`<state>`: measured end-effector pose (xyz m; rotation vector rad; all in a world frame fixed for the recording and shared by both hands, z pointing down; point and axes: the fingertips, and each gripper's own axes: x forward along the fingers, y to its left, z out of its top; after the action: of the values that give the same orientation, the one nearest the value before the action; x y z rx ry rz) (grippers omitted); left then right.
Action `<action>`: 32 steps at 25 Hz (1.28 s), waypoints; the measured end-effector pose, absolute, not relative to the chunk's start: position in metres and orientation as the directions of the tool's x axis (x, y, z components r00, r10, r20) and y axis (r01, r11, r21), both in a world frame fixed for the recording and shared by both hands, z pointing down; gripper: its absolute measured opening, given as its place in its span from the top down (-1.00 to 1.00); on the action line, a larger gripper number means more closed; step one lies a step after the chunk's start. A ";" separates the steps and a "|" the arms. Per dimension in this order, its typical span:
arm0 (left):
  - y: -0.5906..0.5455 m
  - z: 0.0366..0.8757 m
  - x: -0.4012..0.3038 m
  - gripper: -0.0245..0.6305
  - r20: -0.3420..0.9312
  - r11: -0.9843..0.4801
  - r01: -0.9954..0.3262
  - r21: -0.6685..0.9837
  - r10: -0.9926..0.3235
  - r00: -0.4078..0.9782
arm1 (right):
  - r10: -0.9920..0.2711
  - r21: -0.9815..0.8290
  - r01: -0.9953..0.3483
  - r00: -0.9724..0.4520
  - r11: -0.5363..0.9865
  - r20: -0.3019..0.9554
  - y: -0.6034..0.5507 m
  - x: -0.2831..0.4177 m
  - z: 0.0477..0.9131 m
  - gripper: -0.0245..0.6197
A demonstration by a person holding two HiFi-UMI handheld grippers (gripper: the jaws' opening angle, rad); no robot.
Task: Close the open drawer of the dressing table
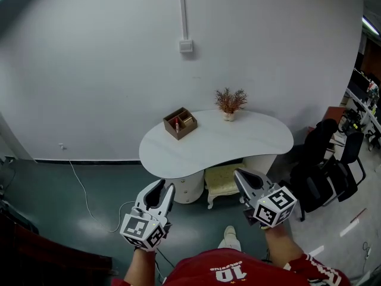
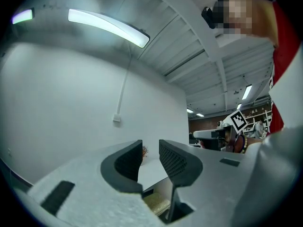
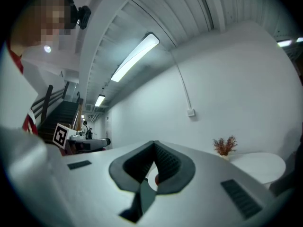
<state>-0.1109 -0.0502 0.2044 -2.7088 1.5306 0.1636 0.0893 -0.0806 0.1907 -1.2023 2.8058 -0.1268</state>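
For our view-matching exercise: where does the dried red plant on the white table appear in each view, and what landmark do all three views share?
Head view: plant at the far edge of the table, right of centre.
Left gripper view: plant tiny, seen between the jaws.
Right gripper view: plant lower right.
Shared landmark: wall switch box.

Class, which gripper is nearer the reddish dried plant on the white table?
Right. The right gripper is held short of the white table, almost in line with the reddish dried plant; the left gripper hangs further left.
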 end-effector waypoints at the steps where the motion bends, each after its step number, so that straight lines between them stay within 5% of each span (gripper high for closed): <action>1: -0.049 0.205 -0.111 0.65 -0.099 -0.517 -0.856 0.024 -0.853 0.512 | -0.723 -0.110 -0.716 -0.689 0.690 -0.051 -0.079 0.087 0.191 0.91; 12: -0.044 0.197 -0.108 0.93 -0.144 -0.492 -0.870 0.035 -0.864 0.483 | -0.720 -0.082 -0.716 -0.691 0.693 -0.059 -0.067 0.079 0.193 0.91; 32: -0.048 0.220 -0.110 0.93 -0.116 -0.474 -0.880 0.040 -0.877 0.467 | -0.768 -0.077 -0.764 -0.640 0.641 -0.043 -0.069 0.090 0.205 0.91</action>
<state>-0.1098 -0.0476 0.2198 -2.6691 1.5982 0.1878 0.0896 -0.0694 0.2051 -1.2996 2.7804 -0.0789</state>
